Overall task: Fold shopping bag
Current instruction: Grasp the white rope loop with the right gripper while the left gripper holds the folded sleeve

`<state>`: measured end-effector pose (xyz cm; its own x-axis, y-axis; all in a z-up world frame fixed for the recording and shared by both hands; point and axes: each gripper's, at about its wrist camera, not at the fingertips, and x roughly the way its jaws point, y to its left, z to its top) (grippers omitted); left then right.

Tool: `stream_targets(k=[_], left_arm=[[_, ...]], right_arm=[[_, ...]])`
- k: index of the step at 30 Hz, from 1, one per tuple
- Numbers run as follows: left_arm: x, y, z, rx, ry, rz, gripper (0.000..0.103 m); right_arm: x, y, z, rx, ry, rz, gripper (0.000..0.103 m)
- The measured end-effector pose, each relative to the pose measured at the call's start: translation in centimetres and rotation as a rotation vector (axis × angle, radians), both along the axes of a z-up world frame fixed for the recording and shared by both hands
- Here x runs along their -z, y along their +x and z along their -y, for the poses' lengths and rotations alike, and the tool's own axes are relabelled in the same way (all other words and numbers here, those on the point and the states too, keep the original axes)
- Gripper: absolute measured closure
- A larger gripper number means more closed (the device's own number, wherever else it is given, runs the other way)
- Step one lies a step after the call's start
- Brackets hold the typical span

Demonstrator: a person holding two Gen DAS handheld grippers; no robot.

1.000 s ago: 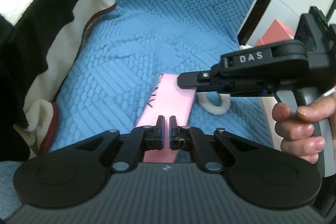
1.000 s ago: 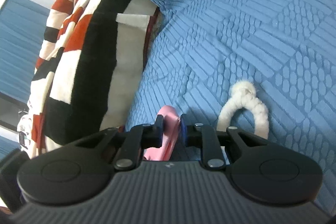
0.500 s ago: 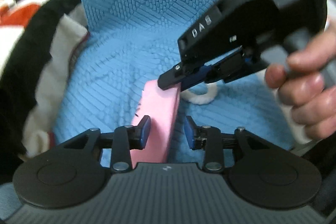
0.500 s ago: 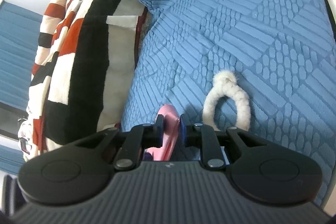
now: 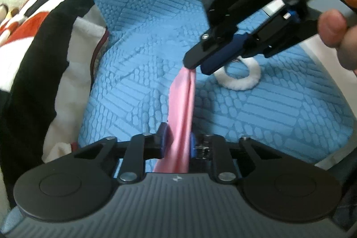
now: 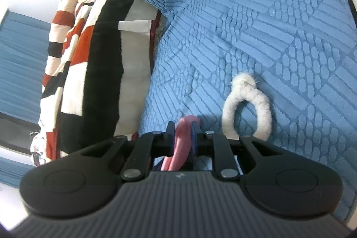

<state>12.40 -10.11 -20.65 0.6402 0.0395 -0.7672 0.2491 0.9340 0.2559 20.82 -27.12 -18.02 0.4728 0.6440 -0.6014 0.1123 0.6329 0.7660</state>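
Observation:
The folded pink shopping bag (image 5: 181, 104) stands on edge as a narrow strip over the blue textured cover (image 5: 279, 117). My left gripper (image 5: 177, 141) has the bag's near end between its jaws; they are closing and both pads touch it. A hand holds my right gripper (image 5: 196, 64), which is shut on the bag's far end. In the right wrist view the pink fold (image 6: 183, 126) bulges out between the right gripper (image 6: 183, 128) pads. The bag's white rope handle (image 6: 245, 104) lies in a loop on the cover, just right of that gripper.
A black, white and red striped blanket (image 5: 40, 64) is heaped along the left side of the cover, and shows again as the blanket (image 6: 98, 55) in the right wrist view. A white edge (image 5: 321, 52) borders the cover at the right.
My left jaws went from shut above the flat bag to wide, then closed around its near end. The bag has turned from flat to edge-on. The right gripper kept its hold.

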Motion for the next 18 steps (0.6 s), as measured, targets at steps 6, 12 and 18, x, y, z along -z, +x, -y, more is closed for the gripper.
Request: stream_targets(k=[6,12,18], left_arm=[[-0.9,0.6,-1.4,-0.055,-0.099,-0.025,0.090],[-3.2,1.8,-2.7,-0.079,-0.273,-0.083,0.091],[-5.4,3.5,-3.9,-0.069,-0.413,-0.125,0.091]], right_arm=[[-0.8,0.2,0.0,-0.016,-0.005,0.046,0.084],[-3.2,-0.3,1.9,0.042,-0.073,0.131,0.081],[-4.2,-1.4,4.1,0.117,-0.177,0.154,0.061]])
